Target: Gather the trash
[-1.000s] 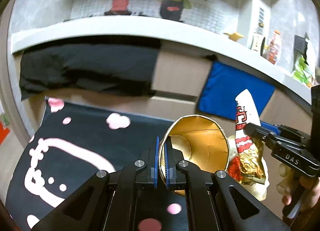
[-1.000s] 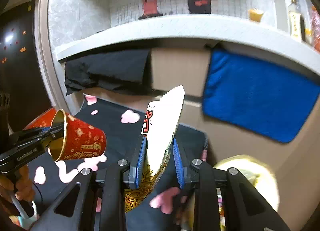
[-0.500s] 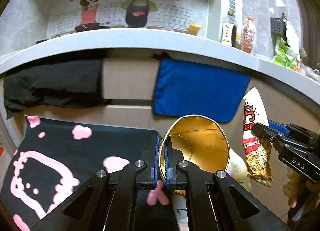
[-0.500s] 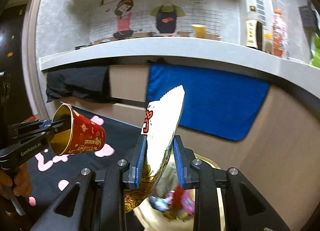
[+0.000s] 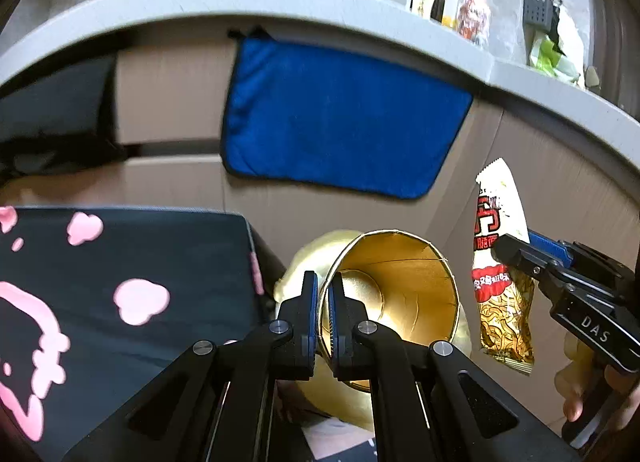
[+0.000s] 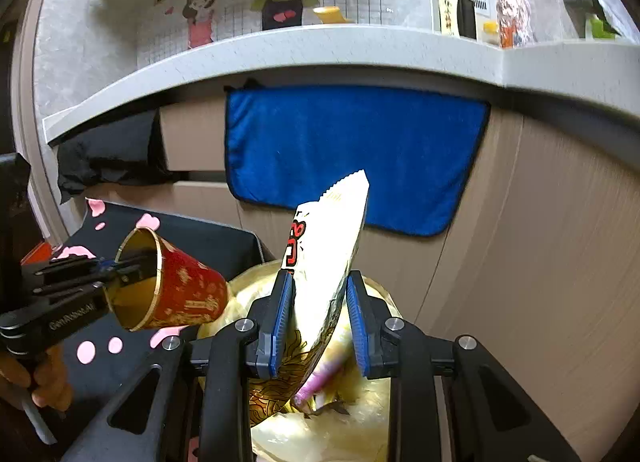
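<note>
My left gripper (image 5: 323,314) is shut on the rim of a red paper cup with a gold inside (image 5: 396,294); the cup (image 6: 180,290) lies on its side in the air. My right gripper (image 6: 318,326) has its blue pads spread wider than before, with a white and gold snack wrapper (image 6: 324,262) standing between them; the wrapper (image 5: 500,270) also shows in the left wrist view. Both hang over a yellowish trash bag (image 6: 360,414) with wrappers inside, whose edge (image 5: 304,258) shows behind the cup.
A black cloth with pink spots (image 5: 120,282) covers a low table at the left. A blue towel (image 6: 352,154) hangs on the beige cabinet front. A grey counter (image 6: 360,46) above holds bottles. A black cloth (image 6: 112,154) hangs at the left.
Both grippers moved right, from over the spotted cloth to over the yellowish bag. The right gripper's pads have spread apart around the wrapper.
</note>
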The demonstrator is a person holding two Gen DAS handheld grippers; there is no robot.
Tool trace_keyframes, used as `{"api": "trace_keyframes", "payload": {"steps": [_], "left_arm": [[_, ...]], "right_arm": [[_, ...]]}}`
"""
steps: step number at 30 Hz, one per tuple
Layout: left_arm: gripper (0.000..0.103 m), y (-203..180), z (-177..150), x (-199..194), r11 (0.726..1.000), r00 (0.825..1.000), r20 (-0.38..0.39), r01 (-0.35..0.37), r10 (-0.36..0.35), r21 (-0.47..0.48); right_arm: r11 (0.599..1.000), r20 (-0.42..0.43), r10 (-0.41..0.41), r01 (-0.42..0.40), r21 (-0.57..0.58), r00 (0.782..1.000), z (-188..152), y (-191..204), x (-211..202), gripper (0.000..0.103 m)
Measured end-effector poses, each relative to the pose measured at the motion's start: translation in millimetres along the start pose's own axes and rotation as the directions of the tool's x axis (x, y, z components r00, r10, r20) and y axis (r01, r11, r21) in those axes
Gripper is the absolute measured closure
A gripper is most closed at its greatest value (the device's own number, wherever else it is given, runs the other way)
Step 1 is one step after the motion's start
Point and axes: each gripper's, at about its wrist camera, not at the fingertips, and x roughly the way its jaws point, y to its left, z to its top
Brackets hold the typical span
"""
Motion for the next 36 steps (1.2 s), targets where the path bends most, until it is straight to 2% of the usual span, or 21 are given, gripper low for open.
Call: {"api": "trace_keyframes", "payload": {"steps": [9,11,13,14,15,17,21,26,29,33,36], "left_arm": [[0.098,-1.7,-3.1,39.2,0.999,0.996,-0.073,0.043,-0.044,-0.016],[0.095,-2.0,-1.6,48.5,0.996,0.992,-0.087,0.086,-0.087,-0.019],[0.083,-2.2,-0.4,57.6,0.995,0.987,-0.119,0.104,-0.104,-0.007],[0.065,-1.7,0.0,61.3,0.994,0.985,-0.135,0.107,-0.107,-0.003],[0.058,0.3,0.4,63.1,0.993,0.984,-0.141,0.114,-0.114,-0.006],[0.057,8.1,0.4,60.4,0.992,0.986,-0.111,0.124,-0.128,-0.035],[0.056,20.2,2.0,47.4,0.994,0.989,-0.111,0.093,-0.099,-0.059],[0.056,23.3,-1.2,11.4,0.999,0.998,-0.057,-0.032,0.030,-0.031],[0.056,24.4,-7.5,-12.0,0.998,0.998,-0.035,-0.061,0.061,-0.005],[0.056,33.8,-18.7,-42.3,0.994,0.994,-0.003,-0.109,0.109,-0.029],[0.056,41.4,-32.6,-65.5,0.990,0.991,0.002,-0.135,0.135,-0.052]], "right_arm": [[0.999,-0.036,-0.019,0.020,0.033,0.999,-13.5,-18.8,21.9,0.077],[0.999,-0.045,-0.025,0.027,0.038,0.999,-15.4,-22.4,26.2,0.077],[0.998,-0.057,-0.031,0.034,0.050,0.998,-18.1,-26.2,31.1,0.077],[0.998,-0.061,-0.031,0.035,0.055,0.998,-18.9,-27.2,33.0,0.077],[0.998,-0.066,-0.032,0.036,0.059,0.997,-19.9,-28.2,34.8,0.077],[0.997,-0.074,-0.034,0.039,0.065,0.997,-21.8,-29.0,38.9,0.077],[0.997,-0.086,-0.025,0.031,0.069,0.996,-23.6,-25.5,47.0,0.077],[0.998,-0.101,-0.009,0.015,0.058,0.995,-25.8,-13.9,57.9,0.076],[0.999,-0.121,0.000,0.006,0.054,0.993,-29.0,-6.9,66.4,0.073],[0.998,-0.147,-0.016,0.023,0.050,0.989,-34.4,1.8,75.9,0.058],[0.997,-0.142,-0.036,0.044,0.055,0.989,-35.5,5.0,74.2,0.057]]}}
